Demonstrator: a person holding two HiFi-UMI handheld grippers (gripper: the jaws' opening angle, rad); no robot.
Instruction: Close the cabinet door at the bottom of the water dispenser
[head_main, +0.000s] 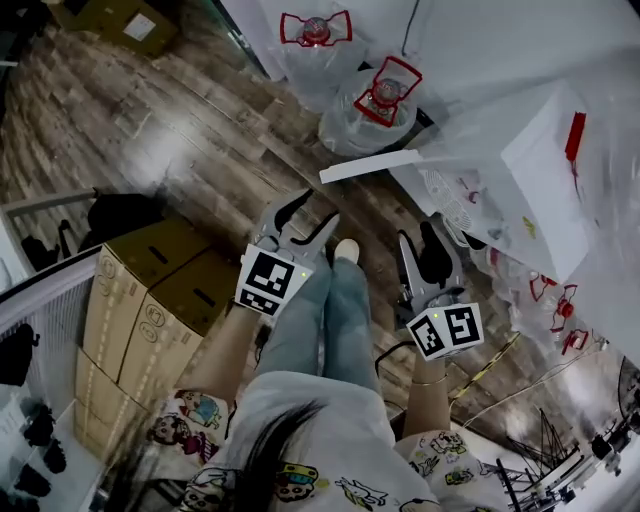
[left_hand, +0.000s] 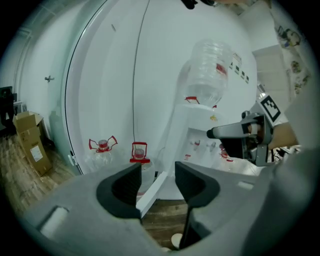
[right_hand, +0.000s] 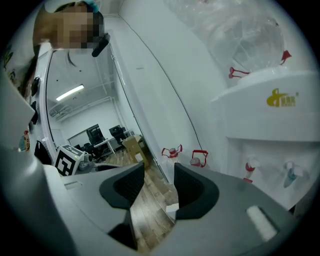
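Facing the water dispenser (left_hand: 200, 125), the left gripper (head_main: 317, 212) and right gripper (head_main: 418, 240) hover with jaws released, nothing between them. The cabinet door (head_main: 370, 166) stands open at the dispenser's base, jutting over the wood floor (head_main: 200, 130). Two clear bottles (head_main: 385, 105) sit beside the dispenser.

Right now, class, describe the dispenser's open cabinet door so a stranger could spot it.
Find the white water dispenser. At its foot the cabinet door juts out over the wooden floor: a flat white panel, unlike the round clear bottles with red handles beside it.
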